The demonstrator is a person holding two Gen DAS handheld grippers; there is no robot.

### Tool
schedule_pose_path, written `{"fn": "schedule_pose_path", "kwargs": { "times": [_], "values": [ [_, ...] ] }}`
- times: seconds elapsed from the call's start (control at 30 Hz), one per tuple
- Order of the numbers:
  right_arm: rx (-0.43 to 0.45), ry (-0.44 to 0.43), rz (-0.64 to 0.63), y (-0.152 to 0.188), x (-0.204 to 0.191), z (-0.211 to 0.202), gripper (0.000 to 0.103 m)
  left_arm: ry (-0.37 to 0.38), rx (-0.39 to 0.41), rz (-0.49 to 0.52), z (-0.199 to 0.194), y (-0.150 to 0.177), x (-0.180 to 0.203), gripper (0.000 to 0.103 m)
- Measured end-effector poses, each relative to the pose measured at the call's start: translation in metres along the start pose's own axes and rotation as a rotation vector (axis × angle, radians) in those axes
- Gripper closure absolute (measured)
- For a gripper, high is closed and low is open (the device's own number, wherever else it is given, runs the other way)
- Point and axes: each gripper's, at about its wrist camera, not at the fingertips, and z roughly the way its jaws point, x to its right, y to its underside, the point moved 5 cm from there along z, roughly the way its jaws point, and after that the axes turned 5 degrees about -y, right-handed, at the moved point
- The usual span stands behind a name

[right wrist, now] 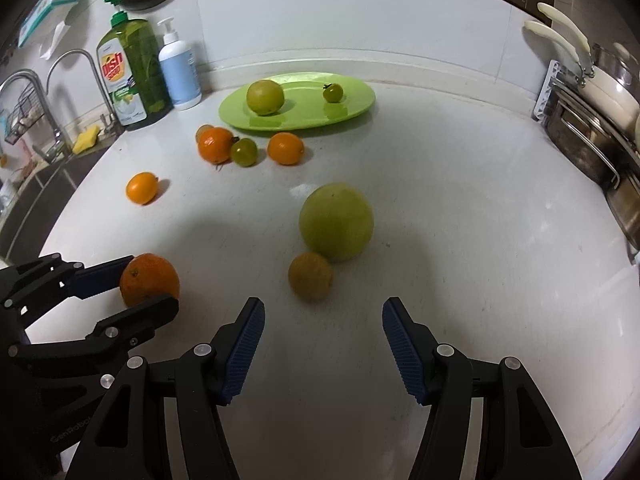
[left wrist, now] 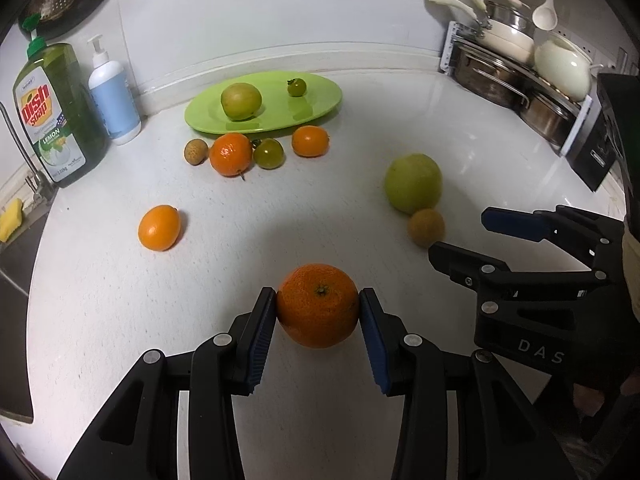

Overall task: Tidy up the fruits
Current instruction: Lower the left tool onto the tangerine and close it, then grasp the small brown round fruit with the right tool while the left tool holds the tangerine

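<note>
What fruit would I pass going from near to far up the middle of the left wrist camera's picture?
Mandarin clamped in the left hand-held gripper → dark green tomato on the counter → green plate carrying a yellow-green round fruit and a small green tomato.

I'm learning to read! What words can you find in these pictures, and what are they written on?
"Dish soap" and "LEMON": on the green bottle.
"DAS": on the right gripper, seen from the left wrist.
Small print on the green bottle, the blue pump bottle and the black box: too blurred to read.
</note>
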Motion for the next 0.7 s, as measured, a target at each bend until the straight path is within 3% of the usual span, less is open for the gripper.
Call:
{"fn": "schedule_pose_path", "kwargs": {
  "times": [0.57,0.7],
  "values": [
    [-0.029,-0.003,0.027,-0.012,0.000,0.028,0.054,-0.038,-0.018,-0.034,0.019,-0.019,-0.018,0.061],
    [-0.043,-0.005,0.032,-0.011,0.000,0.032,0.067,-0.038,-0.022,-0.032,0.021,-0.020,-0.021,0.061]
  ]
}}
